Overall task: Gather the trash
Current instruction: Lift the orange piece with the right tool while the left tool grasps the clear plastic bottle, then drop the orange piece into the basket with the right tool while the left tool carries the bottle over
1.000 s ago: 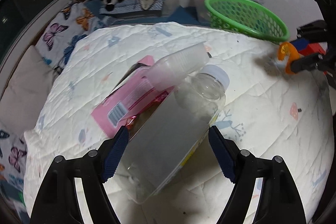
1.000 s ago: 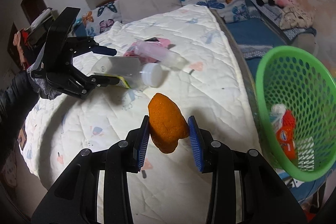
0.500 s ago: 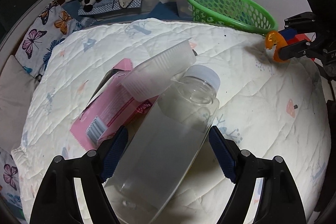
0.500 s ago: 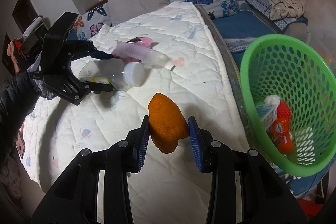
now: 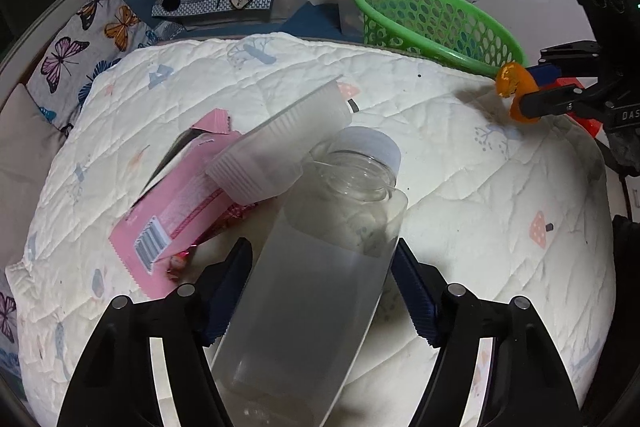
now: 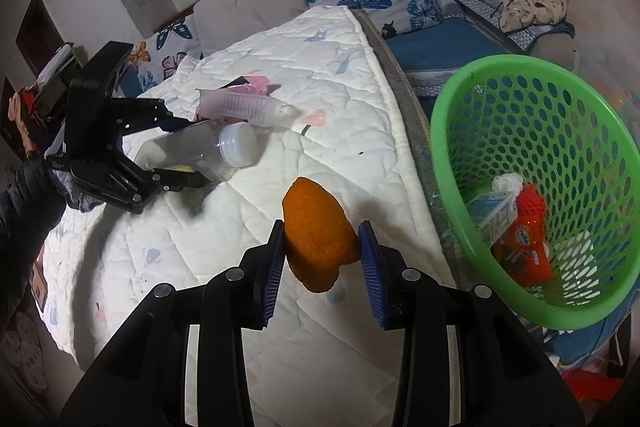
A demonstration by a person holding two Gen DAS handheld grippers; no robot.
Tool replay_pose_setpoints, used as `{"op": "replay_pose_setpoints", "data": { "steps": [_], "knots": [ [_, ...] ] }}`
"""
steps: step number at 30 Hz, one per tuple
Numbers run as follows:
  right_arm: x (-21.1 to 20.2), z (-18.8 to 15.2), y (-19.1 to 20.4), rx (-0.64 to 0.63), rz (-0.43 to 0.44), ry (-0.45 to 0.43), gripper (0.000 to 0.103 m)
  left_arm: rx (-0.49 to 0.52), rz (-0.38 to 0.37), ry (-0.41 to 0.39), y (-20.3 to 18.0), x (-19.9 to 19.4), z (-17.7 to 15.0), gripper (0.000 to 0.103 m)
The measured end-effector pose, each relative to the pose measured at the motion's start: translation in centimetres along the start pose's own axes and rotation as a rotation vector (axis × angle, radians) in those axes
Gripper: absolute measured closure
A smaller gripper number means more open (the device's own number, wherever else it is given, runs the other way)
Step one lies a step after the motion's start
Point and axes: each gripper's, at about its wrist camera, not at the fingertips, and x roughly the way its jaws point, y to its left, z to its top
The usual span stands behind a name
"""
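Two tools are loaded. The right tool (image 6: pixel 322 259) is closed on a piece of orange peel (image 6: pixel 318 231), held above the bed's white quilt (image 6: pixel 320 75) and just short of the green basket (image 6: pixel 532 99), which already holds a carton and an orange wrapper. The peel looks light, soft and slightly springy, so a pinch across its broad middle should do. The left tool (image 5: pixel 322 285) stands wide, its fingers (image 5: pixel 236 275) against both sides of a clear plastic bottle (image 5: pixel 320 283) with a white cap, lying on the quilt. Empty, thin-walled and smooth, the bottle would probably dent or slip; mid-body seems the safest hold. Beside it lie a pink wrapper (image 5: pixel 172 219) and stacked plastic cups (image 5: pixel 280 151).
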Motion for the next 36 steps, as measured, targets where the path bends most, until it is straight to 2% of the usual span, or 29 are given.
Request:
{"op": "replay_pose_setpoints", "data": {
  "steps": [5,9,14,22,29,36],
  "knots": [
    [-1.2,-0.1,-0.8,0.021,-0.006,-0.029,0.066,-0.068,0.011,-0.025,-0.8,-0.2,-0.1,0.042],
    [-2.1,-0.2,-1.9,0.031,-0.026,-0.050,0.066,-0.166,0.023,-0.027,-1.6,-0.8,-0.8,0.046],
    [-2.9,-0.5,-4.0,0.059,-0.064,-0.064,0.066,-0.229,0.050,-0.053,-3.3,-2.2,-1.5,0.047],
    [-3.4,-0.3,-7.8,0.080,-0.160,-0.079,0.066,-0.352,0.041,-0.106,-5.8,-4.2,-1.7,0.047],
    [-3.5,0.1,-11.3,0.112,-0.209,-0.084,0.063,-0.385,0.045,-0.179,-8.1,-6.1,0.2,0.047],
    [-4.0,0.4,-13.9,0.138,-0.228,-0.087,0.059,-0.397,0.019,-0.212,-10.0,-5.3,3.8,0.047]
  ]
}}
